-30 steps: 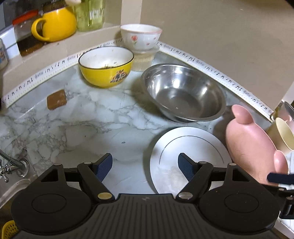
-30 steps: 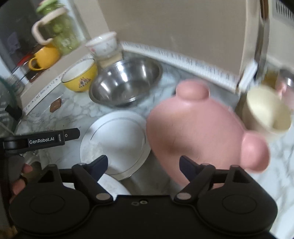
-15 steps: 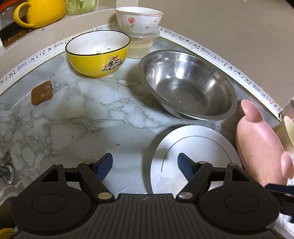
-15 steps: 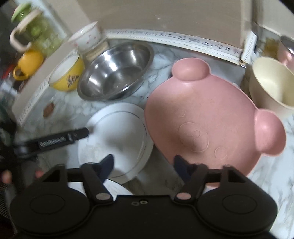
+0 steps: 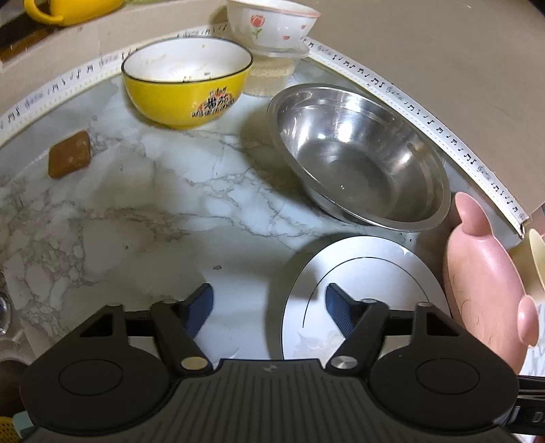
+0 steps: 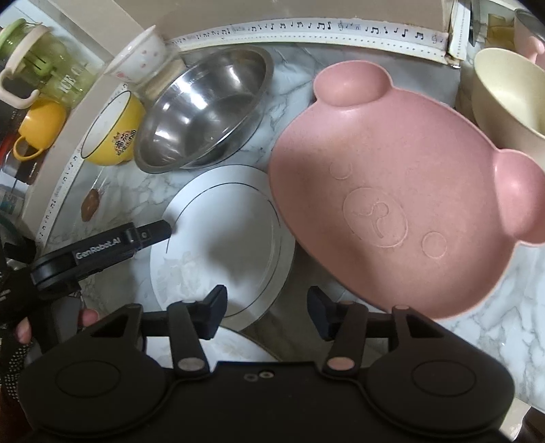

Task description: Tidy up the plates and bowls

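Note:
A white round plate (image 5: 368,283) (image 6: 224,238) lies on the marble counter. A pink bear-shaped plate (image 6: 402,204) (image 5: 483,286) lies to its right, overlapping its edge. A steel bowl (image 5: 357,156) (image 6: 204,109), a yellow bowl (image 5: 185,81) (image 6: 112,136) and a white flowered bowl (image 5: 272,24) (image 6: 139,58) stand behind. My left gripper (image 5: 269,306) is open and empty, its right finger over the white plate. My right gripper (image 6: 267,310) is open and empty, just above the near edges of both plates.
A cream bowl (image 6: 507,92) stands at the far right. A brown soap bar (image 5: 69,154) lies at the left. A yellow mug (image 6: 37,129) and a green jar (image 6: 44,61) stand on the ledge. Another white plate's edge (image 6: 238,344) shows under the right gripper.
My left gripper has moved forward toward the bowls. My right gripper has come down closer over the white and pink plates. Both stay open.

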The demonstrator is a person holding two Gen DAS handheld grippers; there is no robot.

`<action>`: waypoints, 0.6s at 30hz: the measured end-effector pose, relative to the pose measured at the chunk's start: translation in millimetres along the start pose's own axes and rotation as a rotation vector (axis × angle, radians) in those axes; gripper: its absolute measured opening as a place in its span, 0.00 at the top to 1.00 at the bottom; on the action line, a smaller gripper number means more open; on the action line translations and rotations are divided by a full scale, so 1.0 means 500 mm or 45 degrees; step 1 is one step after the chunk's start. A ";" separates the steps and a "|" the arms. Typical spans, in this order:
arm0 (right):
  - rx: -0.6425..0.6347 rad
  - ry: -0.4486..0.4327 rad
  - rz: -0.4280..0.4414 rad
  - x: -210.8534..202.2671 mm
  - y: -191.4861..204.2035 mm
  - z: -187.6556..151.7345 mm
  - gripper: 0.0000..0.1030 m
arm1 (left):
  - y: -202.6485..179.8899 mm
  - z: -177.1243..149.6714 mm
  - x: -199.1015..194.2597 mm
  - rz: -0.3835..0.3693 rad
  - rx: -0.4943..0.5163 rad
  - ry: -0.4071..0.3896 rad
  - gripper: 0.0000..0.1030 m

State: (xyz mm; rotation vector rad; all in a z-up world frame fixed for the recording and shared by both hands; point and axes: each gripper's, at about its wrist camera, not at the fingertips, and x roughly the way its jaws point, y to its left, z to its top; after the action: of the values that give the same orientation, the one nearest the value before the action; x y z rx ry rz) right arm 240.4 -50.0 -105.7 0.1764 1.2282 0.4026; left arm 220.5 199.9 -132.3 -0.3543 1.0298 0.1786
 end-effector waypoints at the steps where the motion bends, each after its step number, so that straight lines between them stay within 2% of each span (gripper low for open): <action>1: 0.002 0.002 0.002 0.004 -0.002 0.001 0.53 | 0.002 0.001 0.002 -0.011 -0.008 0.007 0.41; 6: 0.060 0.014 0.009 0.019 -0.019 0.009 0.64 | 0.004 0.005 0.004 -0.065 -0.031 0.015 0.51; 11: 0.068 0.000 0.026 0.026 -0.022 0.013 0.72 | 0.009 0.004 0.006 -0.130 -0.074 0.032 0.69; 18: 0.100 -0.026 0.035 0.030 -0.024 0.017 0.80 | 0.023 0.004 0.006 -0.184 -0.125 0.052 0.82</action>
State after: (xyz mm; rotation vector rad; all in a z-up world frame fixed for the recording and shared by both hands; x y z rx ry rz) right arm 255.1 -54.5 -120.2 0.2645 1.2230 0.3757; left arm 220.2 211.4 -136.5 -0.5221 1.0338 0.0921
